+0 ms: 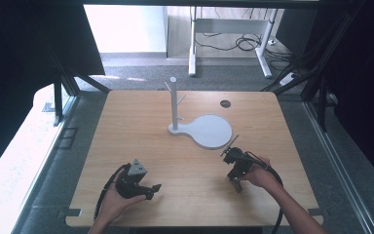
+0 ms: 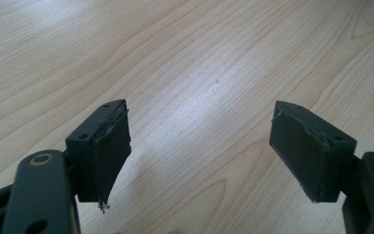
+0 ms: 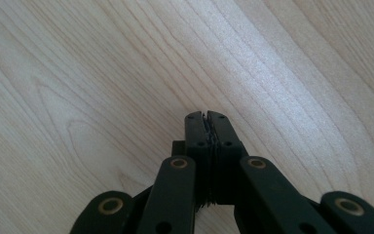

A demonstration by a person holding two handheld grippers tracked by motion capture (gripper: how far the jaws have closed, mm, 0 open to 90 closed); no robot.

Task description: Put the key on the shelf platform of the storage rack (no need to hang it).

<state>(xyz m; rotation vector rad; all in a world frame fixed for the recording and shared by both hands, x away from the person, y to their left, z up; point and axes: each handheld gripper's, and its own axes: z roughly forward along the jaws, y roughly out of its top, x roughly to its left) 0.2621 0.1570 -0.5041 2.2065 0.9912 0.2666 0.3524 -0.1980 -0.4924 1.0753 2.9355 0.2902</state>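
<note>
A white peg stand (image 1: 174, 105) rises from a round white base (image 1: 209, 130) at the middle of the wooden table (image 1: 126, 122). At the front left, a hand holds my left gripper (image 1: 153, 187) low over the wood. In the left gripper view, this gripper (image 2: 199, 141) is open, its black pads (image 2: 109, 146) wide apart over bare wood. At the front right, just in front of the white base, the other hand holds my right gripper (image 1: 235, 184). Its jaws point down at the table. In the right gripper view, my right gripper (image 3: 207, 117) is shut, with nothing between the pads.
A small round hole (image 1: 225, 104) sits in the table's far right part. Dark metal frame posts (image 1: 58, 97) stand beside the far corners. Beyond the table there is a white desk frame (image 1: 193, 44) with cables on the floor.
</note>
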